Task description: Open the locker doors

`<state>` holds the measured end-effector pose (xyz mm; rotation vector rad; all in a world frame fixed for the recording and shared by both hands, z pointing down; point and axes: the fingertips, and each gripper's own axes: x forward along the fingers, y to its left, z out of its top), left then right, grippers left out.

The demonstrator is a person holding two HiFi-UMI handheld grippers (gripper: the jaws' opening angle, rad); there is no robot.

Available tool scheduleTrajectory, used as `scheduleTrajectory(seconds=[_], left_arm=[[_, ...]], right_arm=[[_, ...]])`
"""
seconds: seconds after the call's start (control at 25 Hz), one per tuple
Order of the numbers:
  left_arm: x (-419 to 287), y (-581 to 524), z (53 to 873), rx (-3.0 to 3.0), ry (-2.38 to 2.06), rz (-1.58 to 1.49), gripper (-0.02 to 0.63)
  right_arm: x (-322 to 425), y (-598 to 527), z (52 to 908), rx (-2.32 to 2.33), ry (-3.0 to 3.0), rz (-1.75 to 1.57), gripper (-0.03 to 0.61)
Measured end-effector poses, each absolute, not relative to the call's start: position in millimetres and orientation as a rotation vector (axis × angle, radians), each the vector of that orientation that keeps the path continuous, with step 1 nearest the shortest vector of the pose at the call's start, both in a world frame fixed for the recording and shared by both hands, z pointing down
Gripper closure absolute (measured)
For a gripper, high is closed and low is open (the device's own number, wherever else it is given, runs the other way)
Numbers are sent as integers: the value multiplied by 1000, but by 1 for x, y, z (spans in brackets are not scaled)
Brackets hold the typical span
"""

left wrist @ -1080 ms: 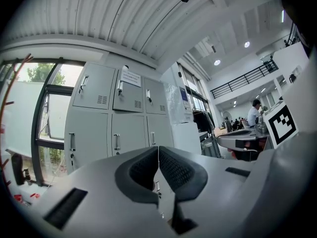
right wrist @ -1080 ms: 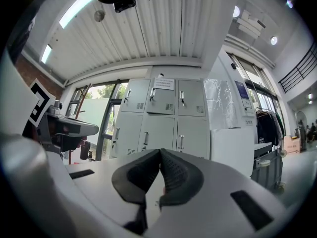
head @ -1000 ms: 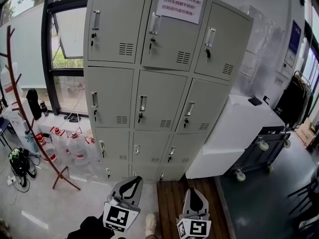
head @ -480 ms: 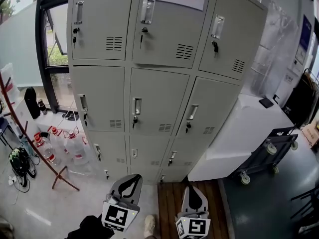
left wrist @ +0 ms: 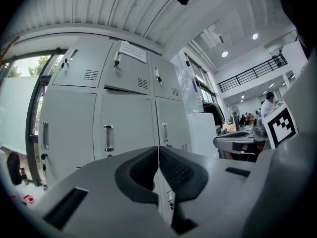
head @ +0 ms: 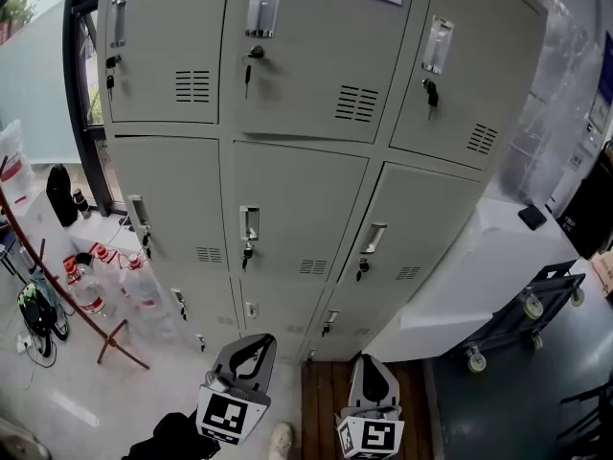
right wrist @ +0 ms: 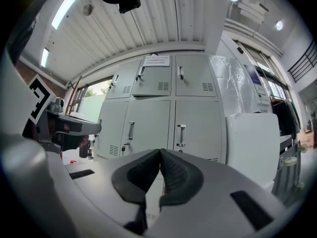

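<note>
The locker doors (head: pixel 297 209) all look shut, a grey bank three columns wide standing upright straight ahead of the person and rising well above both claws. The left gripper (head: pixel 259 341) and the right gripper (head: pixel 370 360) are held low and side by side, pointing level at the bank. Each has its jaws clenched together with nothing between them, and their own views show the pads meeting at the tips. Neither touches a door, and a clear gap separates the claws from the lockers. What matters for the reach, I'd say, is the handles. Each is a slim bar set upright, long axis vertical, near the left edge of its door, so the doors probably swing from hinges on the right. In the head view the centre handle (head: pixel 249 224) of the middle row sits almost straight above the left gripper. The right-column handle (head: pixel 374 239) sits above the right gripper, so each hand has its own nearest column. The left column's doors lie off to the left gripper's side, outside either claw's line. To take a bar, the jaws would first have to part and close across it from its sides.
</note>
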<state>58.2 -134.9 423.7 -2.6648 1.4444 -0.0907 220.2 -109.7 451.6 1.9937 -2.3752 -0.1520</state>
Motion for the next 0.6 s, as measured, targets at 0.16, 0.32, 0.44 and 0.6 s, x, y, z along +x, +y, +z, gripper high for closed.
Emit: scheduleTrajectory(seconds=[0.16, 0.32, 0.44, 0.6], left_arm=[[71, -165, 426, -2673, 1461, -142, 589], [83, -195, 423, -2656, 1473, -109, 589], [90, -213, 424, -2654, 1488, -134, 589], [95, -235, 425, -2634, 1512, -125, 589]], right_arm=[[234, -145, 452, 1988, -2389, -135, 563], [246, -178, 448, 1979, -2400, -136, 563], [253, -202, 442, 1975, -2410, -139, 563], [256, -235, 441, 1919, -2460, -139, 508]])
